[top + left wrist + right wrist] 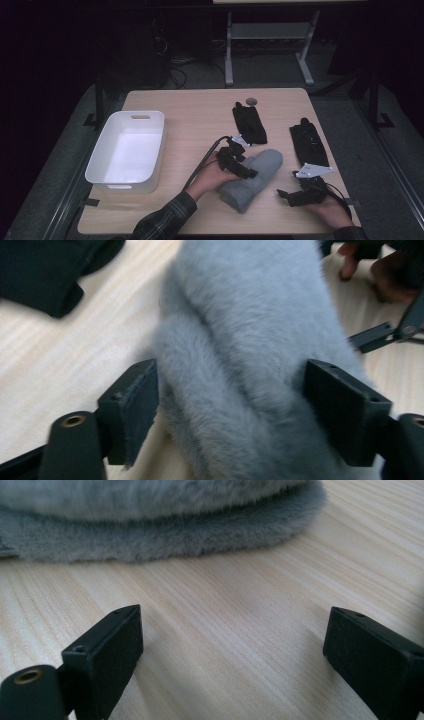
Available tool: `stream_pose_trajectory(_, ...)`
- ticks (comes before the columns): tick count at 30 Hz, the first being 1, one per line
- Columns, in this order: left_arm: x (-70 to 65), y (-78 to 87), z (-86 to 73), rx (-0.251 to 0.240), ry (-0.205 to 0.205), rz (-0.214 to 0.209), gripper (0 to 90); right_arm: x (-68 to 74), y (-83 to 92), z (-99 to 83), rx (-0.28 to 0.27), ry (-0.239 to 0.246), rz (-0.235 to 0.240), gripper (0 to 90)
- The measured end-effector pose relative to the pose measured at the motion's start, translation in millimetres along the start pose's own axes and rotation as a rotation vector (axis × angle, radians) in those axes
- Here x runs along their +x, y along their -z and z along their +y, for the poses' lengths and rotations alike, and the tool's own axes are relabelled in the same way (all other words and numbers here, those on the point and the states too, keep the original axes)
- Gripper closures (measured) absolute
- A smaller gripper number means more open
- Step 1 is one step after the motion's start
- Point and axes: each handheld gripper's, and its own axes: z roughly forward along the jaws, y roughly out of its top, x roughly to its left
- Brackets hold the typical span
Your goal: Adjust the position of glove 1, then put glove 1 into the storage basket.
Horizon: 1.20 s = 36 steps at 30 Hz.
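Two grippers at a grey mitten on a wooden table.

The grey mitten [252, 179] lay folded near the front of the table [200, 107], between both hands. The left gripper [247, 172] hovered over it with jaws spread wide on either side of the fleece, pads not pressing. The right gripper [284, 194] rested just beside the mitten, jaws wide apart and holding nothing, above bare wood. Two black gloves [248, 123] lay farther back, and a white tub [127, 150] stood at the left.
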Motion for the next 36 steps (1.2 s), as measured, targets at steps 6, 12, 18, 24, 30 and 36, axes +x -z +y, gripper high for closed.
stream_pose_trajectory(6,0.4,-10.6,-6.1,0.017,0.008,-0.017,14.5,-0.7,-0.2,-0.2,-0.002,0.006,-0.001,8.9)
stream_pose_trajectory(12,-1.5,-17.4,-6.6,0.044,0.007,-0.036,14.5,-0.6,-0.2,-0.3,-0.002,0.005,-0.002,8.9)
stream_pose_trajectory(18,-7.1,-17.8,-4.9,0.069,-0.017,-0.052,24.9,-0.6,-0.2,-0.2,0.0,0.004,-0.004,8.9)
stream_pose_trajectory(24,-8.1,-18.0,-3.3,0.095,-0.005,-0.1,44.1,-0.6,-0.3,-0.1,0.0,0.003,-0.005,8.9)
stream_pose_trajectory(30,-11.0,-16.4,-1.9,0.114,-0.008,-0.105,57.9,-0.6,-0.4,0.0,-0.001,0.002,-0.006,8.9)
stream_pose_trajectory(36,-17.6,-11.8,0.6,0.114,-0.045,-0.068,64.8,-0.6,-0.4,0.0,-0.001,0.002,-0.006,8.9)
